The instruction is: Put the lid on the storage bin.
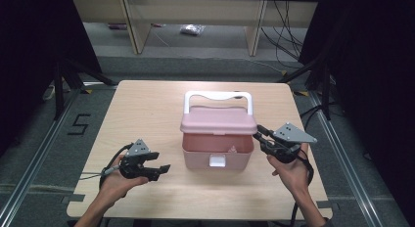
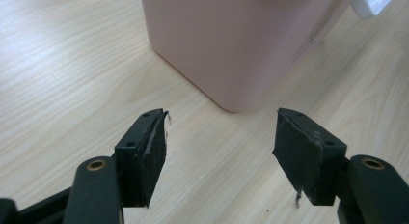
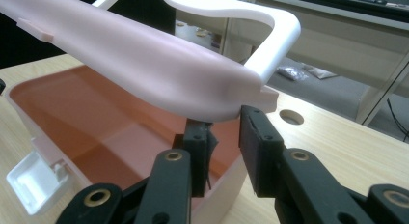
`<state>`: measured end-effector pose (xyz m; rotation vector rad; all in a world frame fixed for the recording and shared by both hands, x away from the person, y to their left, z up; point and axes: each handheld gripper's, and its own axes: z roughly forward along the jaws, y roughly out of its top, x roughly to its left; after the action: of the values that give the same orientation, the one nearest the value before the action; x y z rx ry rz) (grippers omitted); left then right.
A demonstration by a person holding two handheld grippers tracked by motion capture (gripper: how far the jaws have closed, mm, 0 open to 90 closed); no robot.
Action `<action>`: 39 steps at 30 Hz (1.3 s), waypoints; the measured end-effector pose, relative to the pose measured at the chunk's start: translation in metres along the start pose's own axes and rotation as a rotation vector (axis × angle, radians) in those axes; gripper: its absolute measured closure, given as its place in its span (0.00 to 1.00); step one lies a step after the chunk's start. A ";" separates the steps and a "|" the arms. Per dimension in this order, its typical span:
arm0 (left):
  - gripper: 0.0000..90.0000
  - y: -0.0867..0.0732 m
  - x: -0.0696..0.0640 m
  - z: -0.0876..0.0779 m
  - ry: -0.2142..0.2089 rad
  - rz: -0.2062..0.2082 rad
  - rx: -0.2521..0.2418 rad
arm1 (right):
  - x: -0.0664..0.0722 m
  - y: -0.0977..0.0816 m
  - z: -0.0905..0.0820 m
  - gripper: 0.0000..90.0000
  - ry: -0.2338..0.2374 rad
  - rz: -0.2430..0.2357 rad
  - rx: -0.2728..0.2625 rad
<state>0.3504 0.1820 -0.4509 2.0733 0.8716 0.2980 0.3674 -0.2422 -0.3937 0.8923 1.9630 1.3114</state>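
Pink box (image 1: 218,153) sits mid-table, its lid (image 1: 218,120) lifted clear of the near rim, white handle (image 1: 217,96) up at the far side. Right tongs (image 1: 263,137) pinch the lid's right edge, one jaw under, one outside. Left tongs (image 1: 164,170) gape wide and empty on bare table (image 1: 147,109) left of the box.
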 end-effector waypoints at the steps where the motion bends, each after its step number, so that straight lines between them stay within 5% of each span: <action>1: 0.39 -0.002 -0.001 0.000 0.011 -0.001 -0.003 | 0.002 -0.001 0.000 0.82 0.002 0.019 0.007; 4: 0.39 -0.005 0.000 0.000 0.001 -0.002 0.008 | 0.004 -0.003 -0.002 0.82 0.010 0.050 0.028; 11: 0.39 -0.009 0.001 0.000 -0.003 -0.001 0.021 | 0.003 -0.007 -0.005 0.81 0.016 0.017 0.029; 18: 0.39 -0.014 0.001 0.002 0.002 -0.020 0.025 | 0.008 -0.012 -0.008 0.80 0.045 0.056 0.063; 22: 0.39 -0.015 0.002 0.001 0.009 -0.018 0.027 | 0.007 -0.015 -0.010 0.79 0.044 0.021 0.078; 27: 0.39 -0.017 0.001 0.001 -0.004 -0.022 0.027 | 0.008 -0.019 -0.012 0.78 0.052 0.031 0.082; 28: 0.39 -0.017 0.001 0.001 -0.005 -0.021 0.026 | 0.010 -0.019 -0.014 0.77 0.056 0.066 0.090; 32: 0.39 -0.018 0.001 0.000 -0.006 -0.016 0.029 | 0.008 -0.021 -0.017 0.76 0.067 0.033 0.081; 35: 0.39 -0.019 0.000 0.001 -0.005 -0.033 0.014 | 0.010 -0.023 -0.019 0.75 0.067 0.062 0.100; 39: 0.39 -0.019 0.002 -0.001 0.003 -0.022 0.030 | 0.010 -0.025 -0.022 0.75 0.067 0.044 0.101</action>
<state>0.3419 0.1913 -0.4658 2.0897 0.9049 0.2778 0.3395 -0.2528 -0.4109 0.9562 2.0879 1.2912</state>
